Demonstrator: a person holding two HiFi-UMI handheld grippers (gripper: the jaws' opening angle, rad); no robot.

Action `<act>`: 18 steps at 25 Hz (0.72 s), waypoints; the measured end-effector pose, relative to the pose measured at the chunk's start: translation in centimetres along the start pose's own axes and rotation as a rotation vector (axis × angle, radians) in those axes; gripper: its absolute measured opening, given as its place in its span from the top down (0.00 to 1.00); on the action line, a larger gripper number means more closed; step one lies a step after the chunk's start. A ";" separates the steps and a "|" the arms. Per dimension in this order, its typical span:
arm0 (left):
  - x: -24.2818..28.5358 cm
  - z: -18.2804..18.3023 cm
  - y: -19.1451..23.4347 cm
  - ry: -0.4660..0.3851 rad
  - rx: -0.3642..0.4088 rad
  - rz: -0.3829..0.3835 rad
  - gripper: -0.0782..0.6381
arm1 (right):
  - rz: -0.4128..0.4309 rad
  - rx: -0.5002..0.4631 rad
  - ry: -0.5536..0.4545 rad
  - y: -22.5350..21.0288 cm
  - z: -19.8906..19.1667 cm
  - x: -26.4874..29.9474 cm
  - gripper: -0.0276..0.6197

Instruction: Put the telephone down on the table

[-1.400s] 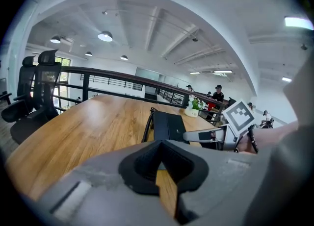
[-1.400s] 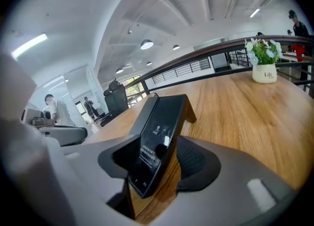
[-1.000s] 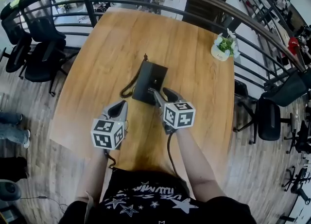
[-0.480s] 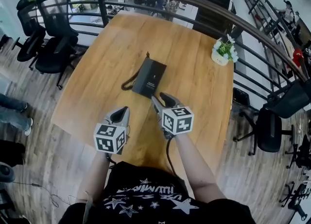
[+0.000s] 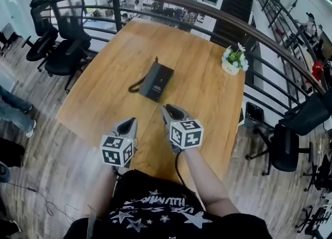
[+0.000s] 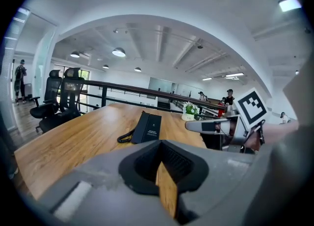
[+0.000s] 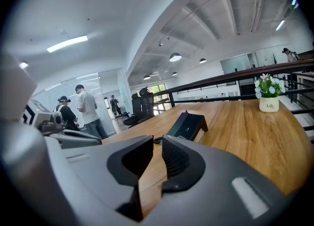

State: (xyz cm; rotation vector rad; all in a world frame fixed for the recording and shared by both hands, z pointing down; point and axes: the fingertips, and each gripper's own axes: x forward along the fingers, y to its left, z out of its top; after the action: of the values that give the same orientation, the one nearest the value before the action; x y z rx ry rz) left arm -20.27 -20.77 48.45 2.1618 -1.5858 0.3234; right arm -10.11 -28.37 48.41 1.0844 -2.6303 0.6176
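Around the telephone: bare wood on every side; the telephone (image 5: pixel 157 81) lies flat near the middle of the table (image 5: pixel 207 103), well apart from all its edges.
Nearest neighbour: a small white plant pot (image 5: pixel 231 62) at the telephone's 2 o'clock, well apart, close to the table's right edge.
Near edge: both grippers hang over the table's 6 o'clock side, with the telephone at their 12 o'clock and a clear stretch of wood between.
Left gripper (image 5: pixel 128 123): jaws together at the tips, nothing in them.
Right gripper (image 5: pixel 168 111): jaws have just been closing and stand a narrow slit apart; nothing is between them, only table wood shows through the gap.
Telephone look: black, flat and oblong, its long axis pointing toward 1 o'clock; pale print on top, too small to read; a short dark stub at its far end.
Cord: a black coiled cord (image 5: pixel 136 86) curls out at the telephone's 8 o'clock side and rests on the wood.
Surface: light-brown wood grain, rounded corners.
Room: a curved dark railing (image 5: pixel 207 11) wraps the table's far side from 10 to 3 o'clock; black office chairs (image 5: pixel 65 51) stand at 10 o'clock, another at 4 o'clock; plank floor; a person's legs (image 5: pixel 15 112) at 9 o'clock.
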 end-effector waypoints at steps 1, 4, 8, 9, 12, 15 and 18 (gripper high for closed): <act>-0.3 -0.3 -0.6 -0.003 -0.003 0.005 0.89 | 0.004 0.000 0.000 0.1 -0.3 -0.7 0.88; -1.2 -1.5 -2.6 -0.010 -0.012 0.018 0.89 | 0.020 0.002 0.005 0.0 -1.5 -2.8 0.92; -2.5 -2.8 -5.1 -0.023 -0.020 0.035 0.89 | 0.043 -0.011 0.015 0.3 -3.0 -5.6 0.96; -2.9 -3.2 -5.6 -0.025 -0.024 0.041 0.89 | 0.053 -0.014 0.017 0.5 -3.3 -6.4 0.96; -4.1 -4.4 -7.2 -0.028 -0.041 0.066 0.89 | 0.081 -0.019 0.022 0.9 -4.6 -8.8 0.96; -5.4 -5.4 -8.7 -0.035 -0.055 0.091 0.89 | 0.106 -0.024 0.044 0.8 -6.0 -10.8 0.96; -6.7 -6.4 -9.9 -0.033 -0.073 0.121 0.89 | 0.134 -0.019 0.061 0.8 -6.9 -12.4 0.96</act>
State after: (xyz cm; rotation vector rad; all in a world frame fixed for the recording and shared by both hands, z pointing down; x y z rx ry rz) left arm -12.61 -9.59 49.09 2.0309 -1.7238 0.2636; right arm -1.69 -17.04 49.75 0.8749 -2.6664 0.6403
